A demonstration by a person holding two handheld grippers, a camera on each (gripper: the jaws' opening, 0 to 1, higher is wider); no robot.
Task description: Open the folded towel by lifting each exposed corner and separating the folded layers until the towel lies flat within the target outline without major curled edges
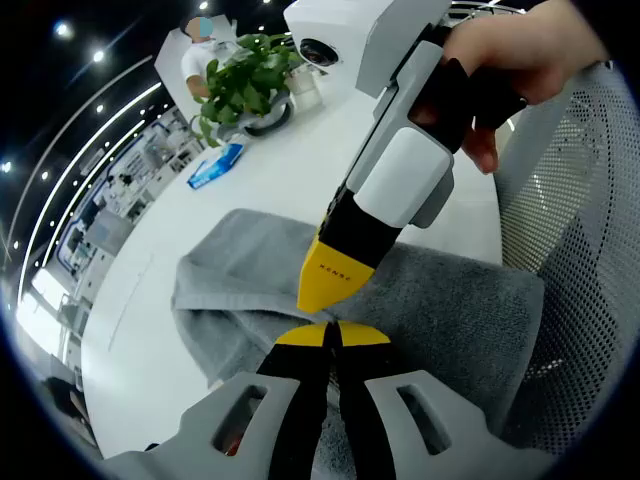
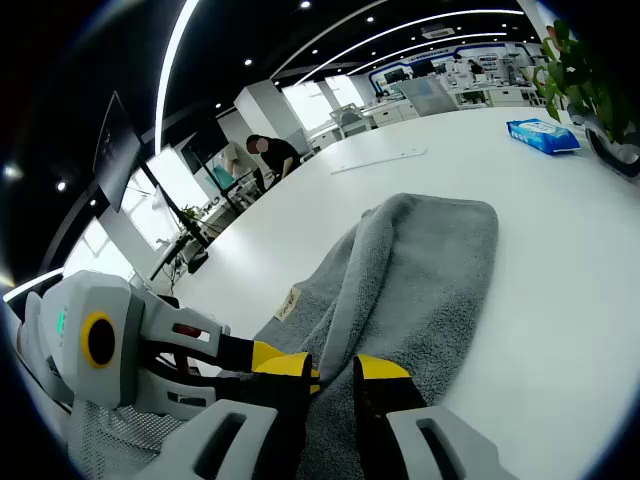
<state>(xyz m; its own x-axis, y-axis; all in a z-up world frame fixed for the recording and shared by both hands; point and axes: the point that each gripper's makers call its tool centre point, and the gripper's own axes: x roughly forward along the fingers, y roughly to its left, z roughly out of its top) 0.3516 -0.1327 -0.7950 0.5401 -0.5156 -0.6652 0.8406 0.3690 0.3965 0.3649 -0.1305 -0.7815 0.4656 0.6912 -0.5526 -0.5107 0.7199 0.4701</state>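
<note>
While lying on white table, grey towel is staying folded, layers bunched, small label showing on edge. Left gripper is clenching towel's near edge, jaws together. Right gripper is pinching same edge alongside. Potted plant and blue packet are sitting well beyond.

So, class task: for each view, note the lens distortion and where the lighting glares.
Left gripper view: fisheye bends the ceiling light strips into arcs; the white table looks evenly bright. Right gripper view: ceiling light strip glares and curves; the grey towel stays sharp with soft shadows in its folds.
</note>
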